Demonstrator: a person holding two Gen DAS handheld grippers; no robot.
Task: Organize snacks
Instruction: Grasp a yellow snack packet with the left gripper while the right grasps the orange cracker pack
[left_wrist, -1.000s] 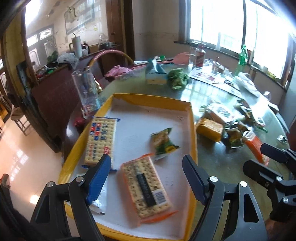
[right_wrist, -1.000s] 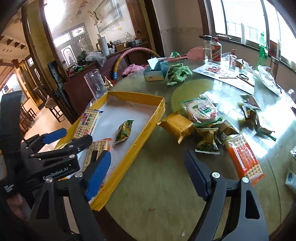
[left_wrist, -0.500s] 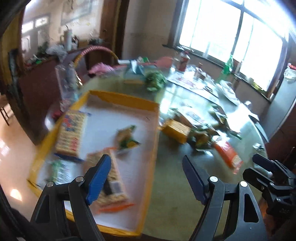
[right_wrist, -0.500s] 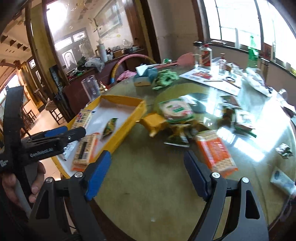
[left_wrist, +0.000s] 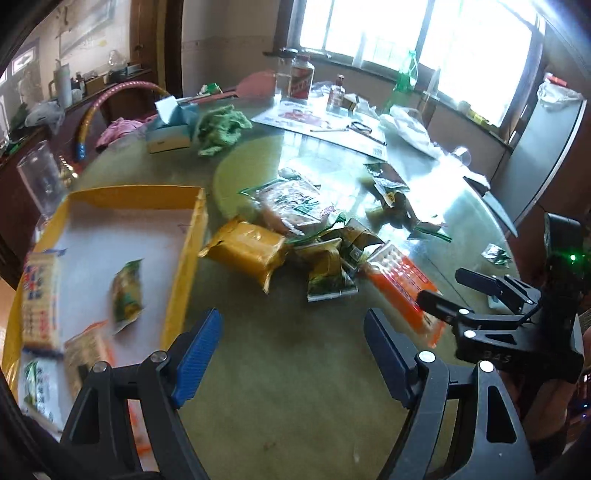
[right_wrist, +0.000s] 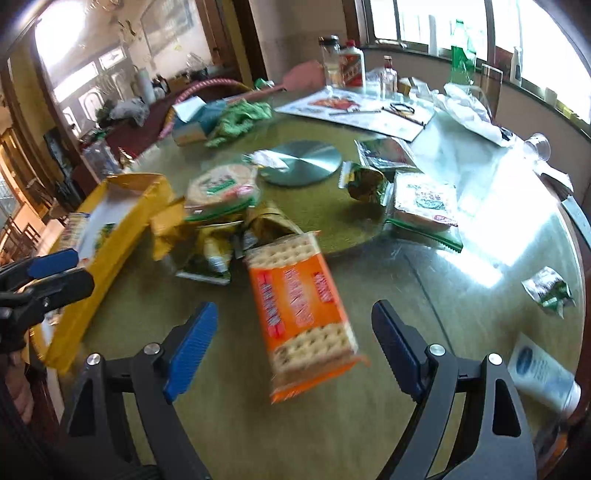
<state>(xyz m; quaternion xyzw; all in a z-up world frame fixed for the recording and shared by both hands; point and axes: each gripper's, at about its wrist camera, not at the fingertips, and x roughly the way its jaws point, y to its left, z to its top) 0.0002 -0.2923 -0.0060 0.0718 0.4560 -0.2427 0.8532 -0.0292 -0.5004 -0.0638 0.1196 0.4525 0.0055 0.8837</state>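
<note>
A yellow tray (left_wrist: 192, 236) (right_wrist: 122, 225) at the left holds several snack packs, among them a blue cracker pack (left_wrist: 38, 299) and a small green packet (left_wrist: 127, 295). Loose snacks lie in a heap on the round table: a yellow pack (left_wrist: 247, 251), a round cracker pack (right_wrist: 221, 186) and an orange cracker pack (right_wrist: 299, 310) (left_wrist: 402, 291). My right gripper (right_wrist: 295, 350) is open, and the orange pack lies on the table just ahead, between its fingers. My left gripper (left_wrist: 291, 358) is open over bare table right of the tray, holding nothing.
A tissue box (left_wrist: 170, 127), a green cloth (left_wrist: 221, 127), bottles (left_wrist: 301, 79) and papers (left_wrist: 325, 125) stand at the back. A metal disc (right_wrist: 301, 162) marks the centre. More packets (right_wrist: 424, 199) and a white tube (right_wrist: 543, 373) lie right. A glass (left_wrist: 42, 181) stands beside the tray.
Both grippers have swung right, away from the tray. The left one left the tray for bare table; the right one has come up to the orange cracker pack.
</note>
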